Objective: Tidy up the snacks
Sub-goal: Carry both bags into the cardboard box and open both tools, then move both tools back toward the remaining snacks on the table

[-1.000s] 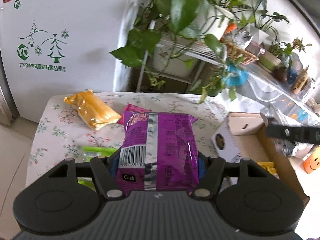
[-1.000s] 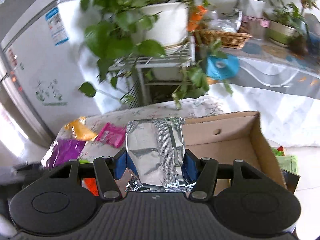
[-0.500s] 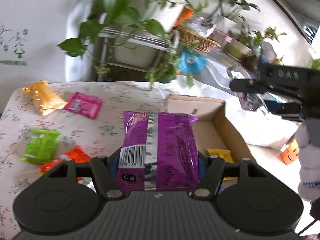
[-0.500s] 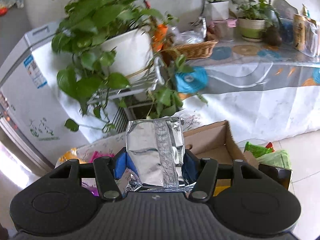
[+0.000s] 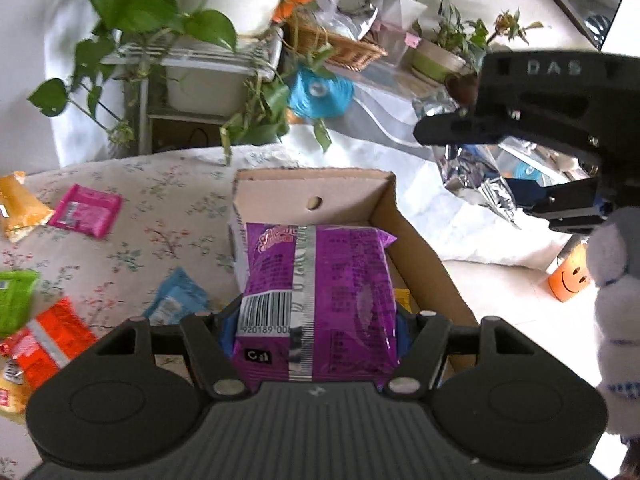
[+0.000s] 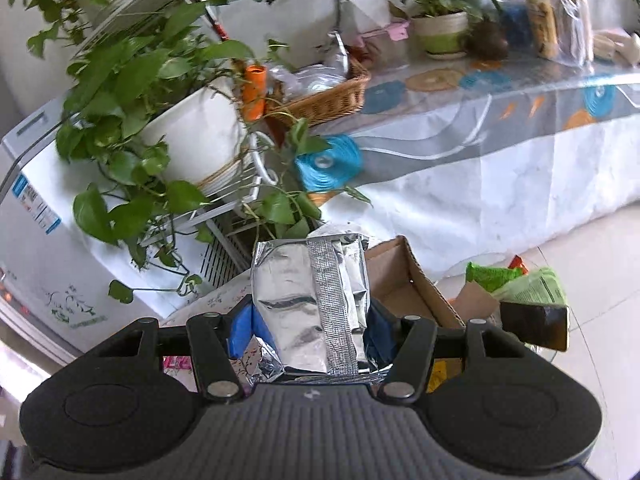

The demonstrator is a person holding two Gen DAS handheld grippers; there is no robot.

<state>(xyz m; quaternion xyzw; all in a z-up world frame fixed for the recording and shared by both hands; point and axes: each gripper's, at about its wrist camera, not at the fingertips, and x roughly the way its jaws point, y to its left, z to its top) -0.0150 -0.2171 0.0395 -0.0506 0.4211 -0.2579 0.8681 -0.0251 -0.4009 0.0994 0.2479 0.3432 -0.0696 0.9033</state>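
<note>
A purple snack packet is clamped between the blue pads of the left gripper, its long axis running straight ahead toward 12 o'clock, barcode end nearest the camera and crimped top edge farthest. It is held above the near-left corner of an open cardboard box, which stands at the right edge of a floral-clothed table. A yellow packet is seen inside the box at 3 o'clock of the purple one; how much more the box holds is hidden.

A silver foil packet is gripped in the right gripper, likewise pointing to 12 o'clock with its seam facing up. In the left wrist view this gripper is seen at 2 o'clock, raised beyond the box's right wall.

On the cloth at 9 to 10 o'clock, a pink packet, an orange-yellow packet, a green packet, a red packet and a light blue packet are spread apart, with bare cloth between them and the box.
</note>
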